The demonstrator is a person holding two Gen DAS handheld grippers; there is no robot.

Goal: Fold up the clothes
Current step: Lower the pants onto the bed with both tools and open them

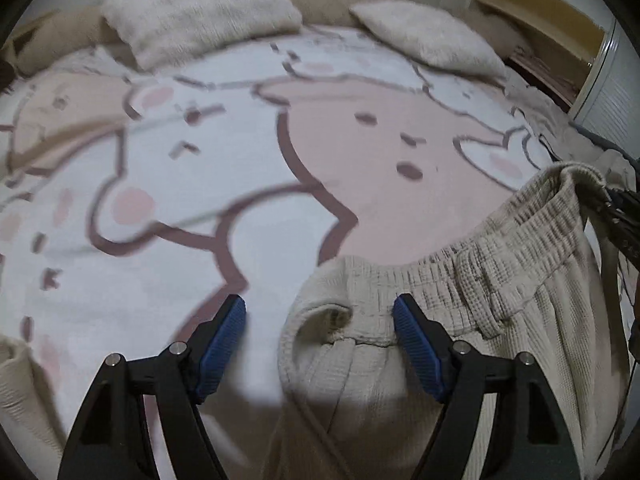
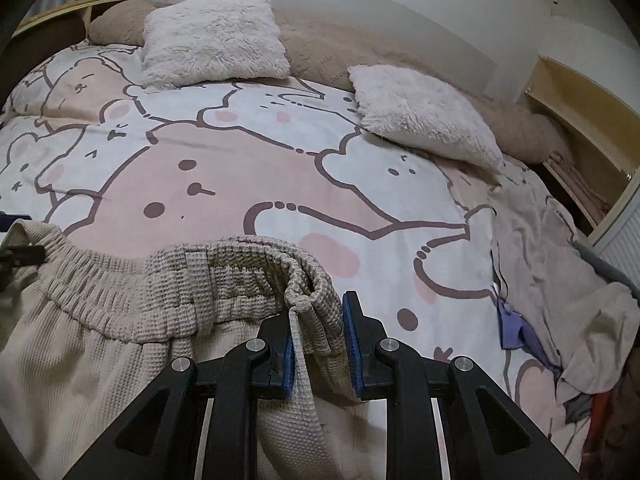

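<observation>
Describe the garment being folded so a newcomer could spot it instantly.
On the bear-print bedspread, at its near edge, lie beige waffle-knit trousers with a gathered elastic waistband. Unlike the two shaggy white cushions by the headboard, they sit pinched in the right gripper.

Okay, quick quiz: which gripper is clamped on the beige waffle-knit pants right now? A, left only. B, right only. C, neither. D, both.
B: the right gripper pinches the waistband of the pants, while the left gripper is spread wide around the other corner.
</observation>
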